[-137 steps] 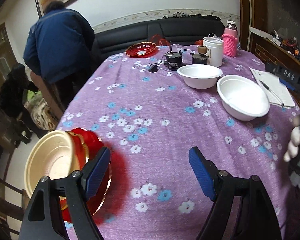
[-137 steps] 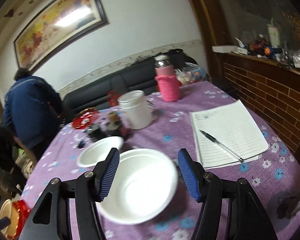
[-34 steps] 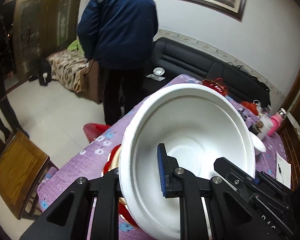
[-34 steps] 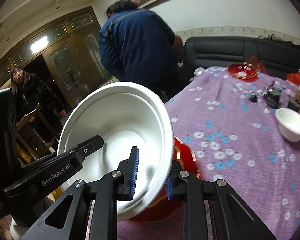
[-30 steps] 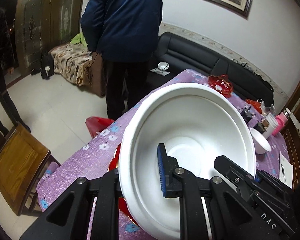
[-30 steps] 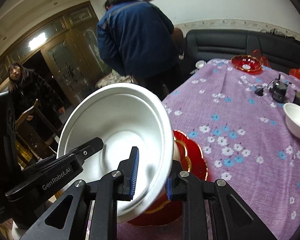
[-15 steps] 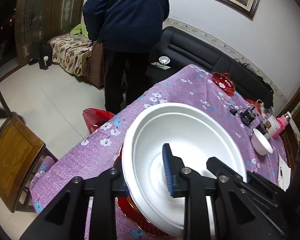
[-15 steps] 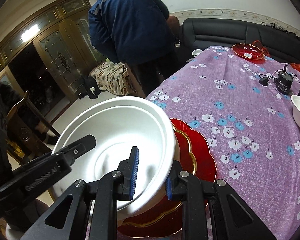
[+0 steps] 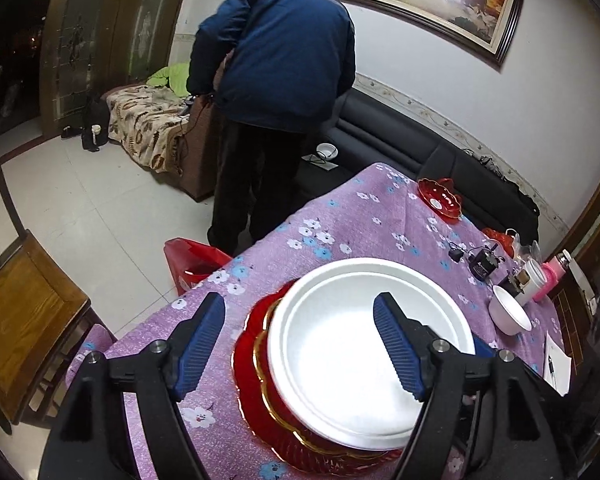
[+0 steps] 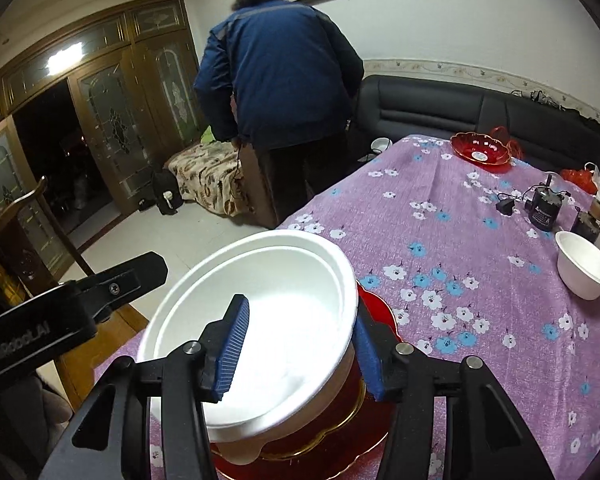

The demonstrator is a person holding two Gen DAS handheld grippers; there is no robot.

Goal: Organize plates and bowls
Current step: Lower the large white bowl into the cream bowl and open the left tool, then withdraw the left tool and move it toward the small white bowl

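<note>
Here my right gripper [image 10: 296, 346] straddles the near rim of the large white bowl [image 10: 276, 300], fingers spread, not pinching; the bowl sits nested on the red plate [image 9: 252, 384] at the table [image 10: 480, 280] edge. My left gripper [image 9: 300, 348] gapes, holding nothing.

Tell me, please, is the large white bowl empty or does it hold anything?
Empty: the large white bowl shows only a bare white inside in both views.

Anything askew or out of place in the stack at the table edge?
The large white bowl sits tilted and off-centre on the red plate, overhanging its rim toward the table edge. Nothing looks spilled or broken.
</note>
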